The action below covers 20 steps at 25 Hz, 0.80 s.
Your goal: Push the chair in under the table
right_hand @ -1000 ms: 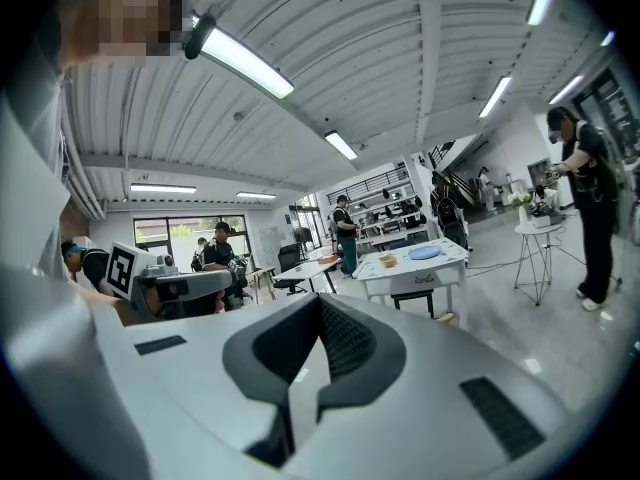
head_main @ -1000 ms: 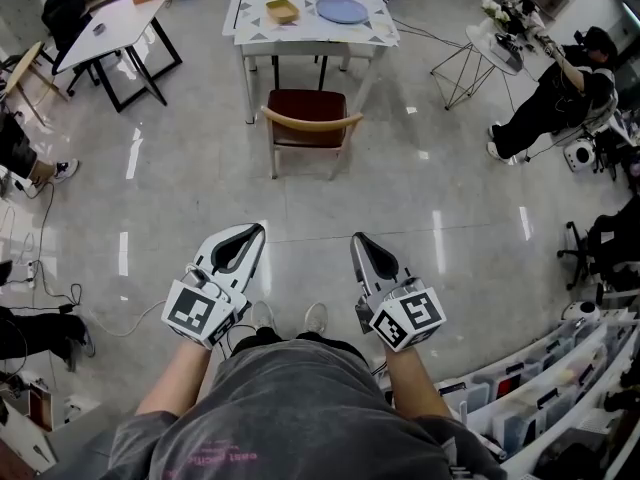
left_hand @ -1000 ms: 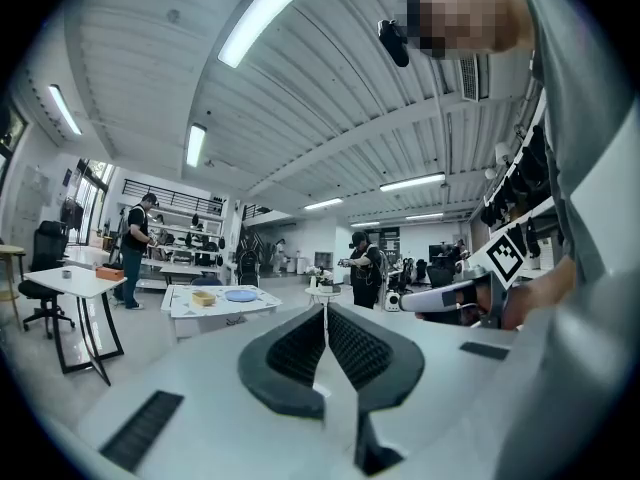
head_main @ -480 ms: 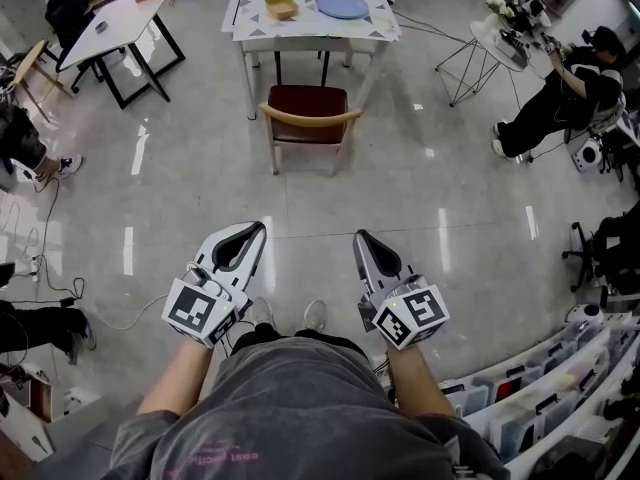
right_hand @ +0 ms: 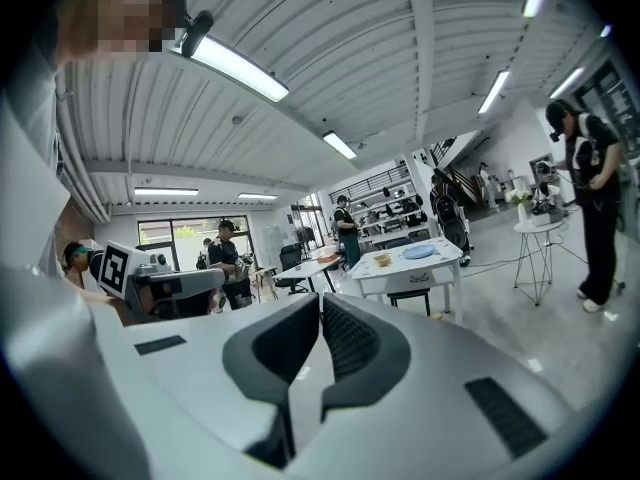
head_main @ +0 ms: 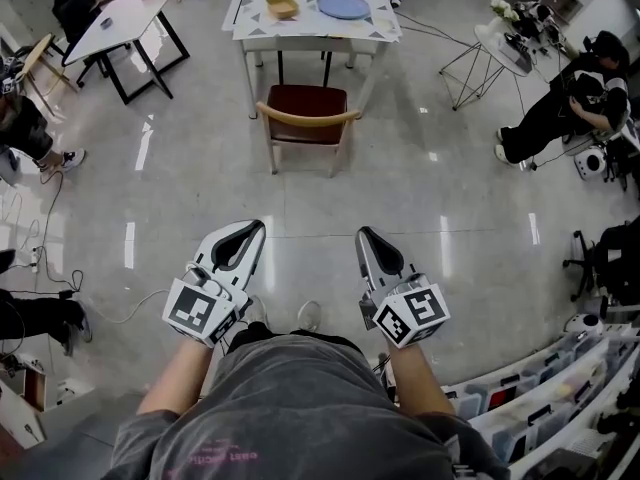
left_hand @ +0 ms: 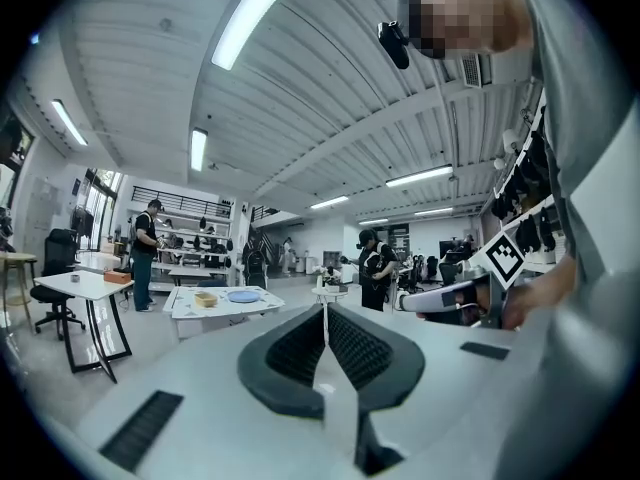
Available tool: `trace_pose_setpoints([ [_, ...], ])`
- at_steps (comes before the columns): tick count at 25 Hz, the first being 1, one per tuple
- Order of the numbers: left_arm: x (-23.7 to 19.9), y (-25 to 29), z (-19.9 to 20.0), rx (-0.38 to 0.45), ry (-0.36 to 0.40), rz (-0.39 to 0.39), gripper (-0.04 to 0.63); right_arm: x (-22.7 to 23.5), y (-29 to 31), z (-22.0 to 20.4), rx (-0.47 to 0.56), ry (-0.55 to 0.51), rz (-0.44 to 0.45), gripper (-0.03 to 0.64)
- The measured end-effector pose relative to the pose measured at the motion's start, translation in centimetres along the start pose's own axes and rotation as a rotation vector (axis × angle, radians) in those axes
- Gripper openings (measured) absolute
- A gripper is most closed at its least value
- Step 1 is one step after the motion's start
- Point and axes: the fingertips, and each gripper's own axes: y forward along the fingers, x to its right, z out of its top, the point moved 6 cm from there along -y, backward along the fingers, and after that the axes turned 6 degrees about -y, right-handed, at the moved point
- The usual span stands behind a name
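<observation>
A chair (head_main: 306, 116) with a dark red seat and a curved wooden back stands on the floor just in front of a white patterned table (head_main: 312, 26), pulled out from it. The table (left_hand: 190, 303) shows far off in the left gripper view, and the table (right_hand: 410, 266) in the right gripper view, with the chair (right_hand: 411, 295) under its edge. My left gripper (head_main: 256, 228) and right gripper (head_main: 364, 234) are both shut and hold nothing. They hover side by side over the bare floor, well short of the chair, pointing toward it.
On the table lie a blue plate (head_main: 343, 7) and a small yellow bowl (head_main: 282, 8). A second white table (head_main: 118, 26) stands at the upper left, a round wire side table (head_main: 497, 48) at the upper right. People sit at both sides; cables trail on the left floor.
Both grippers and the person have drifted forward toward the chair and table; the chair has not moved and the jaws stay shut.
</observation>
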Motion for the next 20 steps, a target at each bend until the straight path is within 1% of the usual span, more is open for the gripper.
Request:
trace_pose_setpoints([
  [3,0.1,0.0,0.0,0.003,0.009,0.009,0.015,0.4,-0.1,0.3,0.006,-0.014,-0.009,-0.006],
  [8,-0.5,-0.2,0.1,-0.002,0.005,0.019,0.052,0.2,0.3,0.6,0.004,-0.022,-0.018,0.000],
  [12,-1.2,-0.3,0.2,-0.007,0.002,0.017,0.073,-0.1,1.0,0.7,0.003,-0.021,-0.023,0.034],
  [16,-1.7,-0.3,0.1,-0.009,-0.007,0.018,0.108,-0.3,1.4,0.9,0.004,-0.020,-0.026,0.072],
  [20,-1.9,-0.2,0.1,-0.010,-0.009,0.027,0.136,-0.4,1.7,1.1,0.007,-0.023,-0.026,0.092],
])
